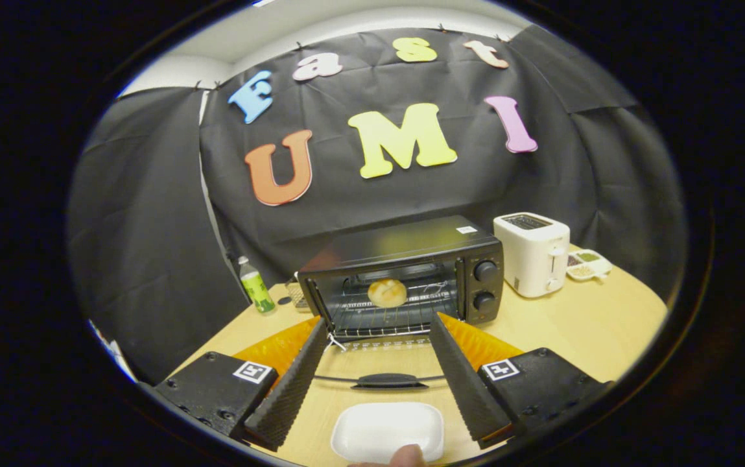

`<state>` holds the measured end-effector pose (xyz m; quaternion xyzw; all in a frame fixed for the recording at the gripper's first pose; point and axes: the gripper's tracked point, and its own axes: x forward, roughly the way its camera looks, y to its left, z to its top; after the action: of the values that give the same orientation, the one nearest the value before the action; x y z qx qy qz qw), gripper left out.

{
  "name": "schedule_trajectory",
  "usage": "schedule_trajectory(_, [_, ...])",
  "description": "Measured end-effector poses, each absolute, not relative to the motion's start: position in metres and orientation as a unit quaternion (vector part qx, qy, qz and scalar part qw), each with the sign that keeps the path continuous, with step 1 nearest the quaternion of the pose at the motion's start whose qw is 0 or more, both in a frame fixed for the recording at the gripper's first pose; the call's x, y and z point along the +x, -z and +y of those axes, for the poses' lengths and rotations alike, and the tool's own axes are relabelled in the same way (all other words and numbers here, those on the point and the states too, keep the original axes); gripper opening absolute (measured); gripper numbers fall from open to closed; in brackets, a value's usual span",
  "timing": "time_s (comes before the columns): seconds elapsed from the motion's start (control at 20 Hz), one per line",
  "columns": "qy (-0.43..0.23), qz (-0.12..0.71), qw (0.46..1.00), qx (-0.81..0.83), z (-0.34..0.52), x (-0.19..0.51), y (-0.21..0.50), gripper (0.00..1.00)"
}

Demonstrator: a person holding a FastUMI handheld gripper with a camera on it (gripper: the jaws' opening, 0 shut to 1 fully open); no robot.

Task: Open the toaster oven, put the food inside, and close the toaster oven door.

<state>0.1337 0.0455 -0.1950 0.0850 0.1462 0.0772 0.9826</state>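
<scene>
Black toaster oven (404,272) holds bun (387,292); tongs (378,337) spread.

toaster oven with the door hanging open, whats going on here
A person is working a handheld gripper at the toaster oven on the wooden table. The oven door is folded down and a bread roll already sits on the rack inside. The jaws are open and empty, spread either side of the door handle. An empty white tray lies between them, nearer the camera. The door is not yet closed.

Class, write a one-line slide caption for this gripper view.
Open gripper faces oven, door down, bun on rack.
</scene>
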Motion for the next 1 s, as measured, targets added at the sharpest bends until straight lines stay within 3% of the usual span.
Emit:
schedule_trajectory(0.4, [-0.085,0.183,0.979,0.019,0.057,0.122,0.239,1.00])
schedule_trajectory(1.0, [-0.092,0.338,0.937,0.006,0.081,0.133,0.346,1.00])
